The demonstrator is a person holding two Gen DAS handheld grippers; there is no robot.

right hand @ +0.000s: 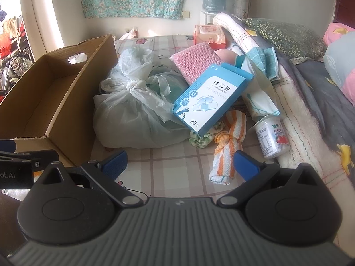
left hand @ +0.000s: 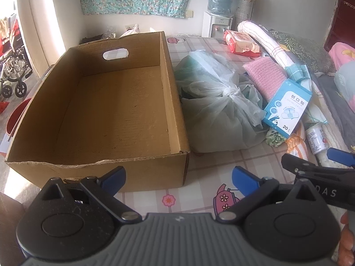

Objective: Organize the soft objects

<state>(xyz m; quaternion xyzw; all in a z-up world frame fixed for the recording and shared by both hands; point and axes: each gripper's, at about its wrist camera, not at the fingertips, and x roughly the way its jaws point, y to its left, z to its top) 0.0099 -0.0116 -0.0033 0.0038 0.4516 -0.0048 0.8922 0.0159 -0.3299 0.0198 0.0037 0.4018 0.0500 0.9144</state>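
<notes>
A bed [right hand: 177, 161] with a checked cover fills the scene, and everything lies on it. On its left stands a large cardboard box [left hand: 177, 133], open on top, its brown floor bare, an oval handle hole cut in the far wall. Touching the box's right wall sits a knotted pale plastic bag [right hand: 133, 115], bulging with something greenish. Along the right side runs a long rolled white towel [right hand: 295, 119], with dark floral bedding [right hand: 288, 33] beyond it.

Between bag and towel the smaller things are heaped. A pink knitted cloth [right hand: 195, 59] lies far back, and a blue bandage box [right hand: 210, 97] leans over its near edge and onto the bag. A teal checked cloth [right hand: 268, 59] rests against the towel. At the far end lies a red and pink wipes pack [right hand: 208, 33]. Nearer, an orange-striped knotted cloth [right hand: 228, 146] lies beside a small green floral scrap [right hand: 199, 139], and a tipped yoghurt cup [right hand: 271, 137] touches the towel.

The left gripper [left hand: 178, 181] hovers at the box's near right corner, fingers spread wide and holding nothing. The right gripper [right hand: 180, 164] hangs over the near bed, also spread wide and bare, the striped cloth just ahead of its right finger.
</notes>
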